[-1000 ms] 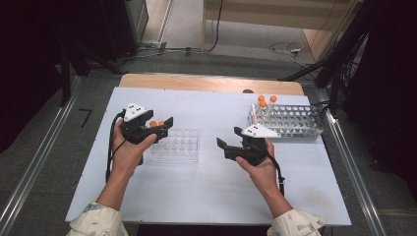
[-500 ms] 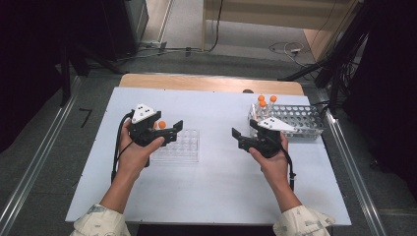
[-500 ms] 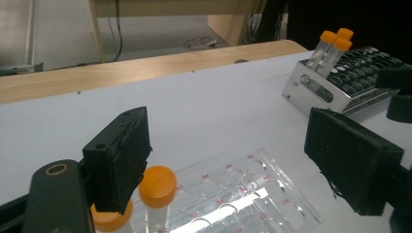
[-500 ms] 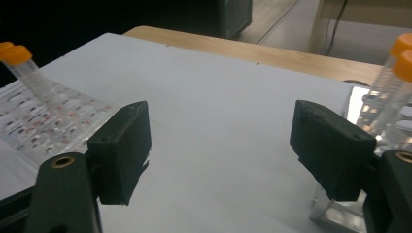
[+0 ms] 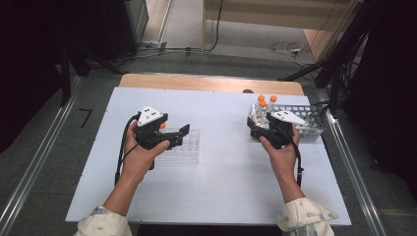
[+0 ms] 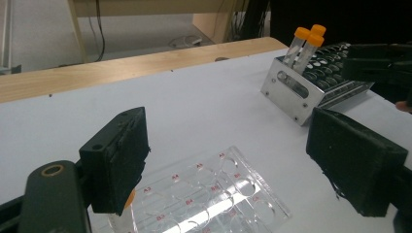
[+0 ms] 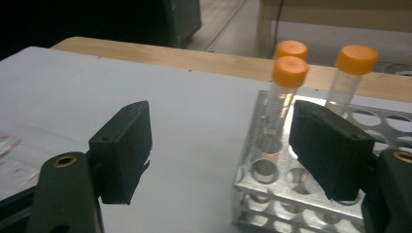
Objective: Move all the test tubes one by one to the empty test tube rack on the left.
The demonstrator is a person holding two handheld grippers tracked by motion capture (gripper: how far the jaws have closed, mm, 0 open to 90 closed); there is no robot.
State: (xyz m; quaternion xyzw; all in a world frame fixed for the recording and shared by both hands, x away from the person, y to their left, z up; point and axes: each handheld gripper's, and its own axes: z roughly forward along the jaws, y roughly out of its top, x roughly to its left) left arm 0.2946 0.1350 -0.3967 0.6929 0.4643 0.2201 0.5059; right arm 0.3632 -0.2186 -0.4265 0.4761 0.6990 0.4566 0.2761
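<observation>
A clear well plate (image 5: 188, 148) (image 6: 214, 194) lies left of the table's middle. My left gripper (image 5: 178, 137) (image 6: 238, 155) hovers over its left end, open, with nothing between the jaws. An orange-capped tube (image 5: 162, 126) (image 6: 129, 199) stands at that end, mostly hidden behind one jaw. At the right, a metal tube rack (image 5: 305, 125) (image 7: 311, 194) (image 6: 316, 82) holds three orange-capped tubes (image 5: 262, 104) (image 7: 287, 77) (image 6: 303, 43) at its left end. My right gripper (image 5: 253, 129) (image 7: 226, 145) is open just in front of that end, with one jaw close to the nearest tube.
The white table top (image 5: 221, 187) ends in a wooden strip (image 5: 211, 83) at the far side. Metal rails (image 5: 354, 172) run along both sides of the table. Cables lie on the floor (image 5: 290, 49) beyond.
My right gripper has moved right and away from me, up to the rack's left end. The left gripper has drifted slightly right over the plate. Both stay open.
</observation>
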